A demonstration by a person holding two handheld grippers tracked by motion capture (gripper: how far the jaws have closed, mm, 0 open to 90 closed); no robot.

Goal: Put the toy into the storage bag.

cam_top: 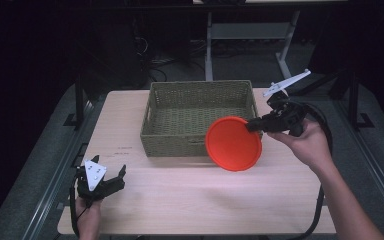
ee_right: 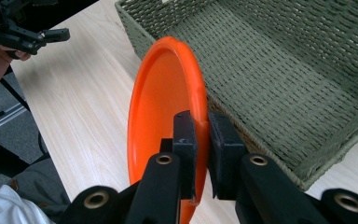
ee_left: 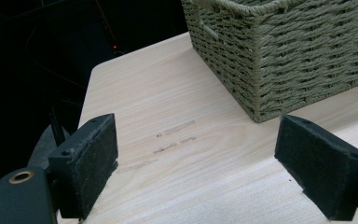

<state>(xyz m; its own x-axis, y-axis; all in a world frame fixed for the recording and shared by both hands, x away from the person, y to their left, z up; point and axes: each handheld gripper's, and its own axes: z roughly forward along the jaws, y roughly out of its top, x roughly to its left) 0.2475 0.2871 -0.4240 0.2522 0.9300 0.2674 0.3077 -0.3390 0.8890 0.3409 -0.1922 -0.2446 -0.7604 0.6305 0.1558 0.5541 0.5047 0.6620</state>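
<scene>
Work in hand: moving the orange plate into the woven basket, as far as the scene suggests.
Right claw: jaws clamped narrow on the plate's rim, one on each face of the edge, seen plainly in the right gripper view.
Plate position: held tilted, close to on edge, off the counter, at the basket's near right corner; its upper part overlaps the basket's near wall in the high view, and in the right gripper view it stands just beside the basket's rim. Whether it touches the rim I cannot tell.
Basket: sits at the far middle of the counter, open side up, nothing visible inside it.
Left claw: jaws spread wide with nothing between them, resting at the near left of the counter, well apart from the plate; in its own view the pads frame bare wood with the basket's corner beyond.
Done so far: the plate is gripped and raised to the basket's edge.
Left to do: carry the plate over the rim, lower it onto the basket floor, and release it.
Progress judgement: roughly midway; the placing itself is not yet done.
</scene>
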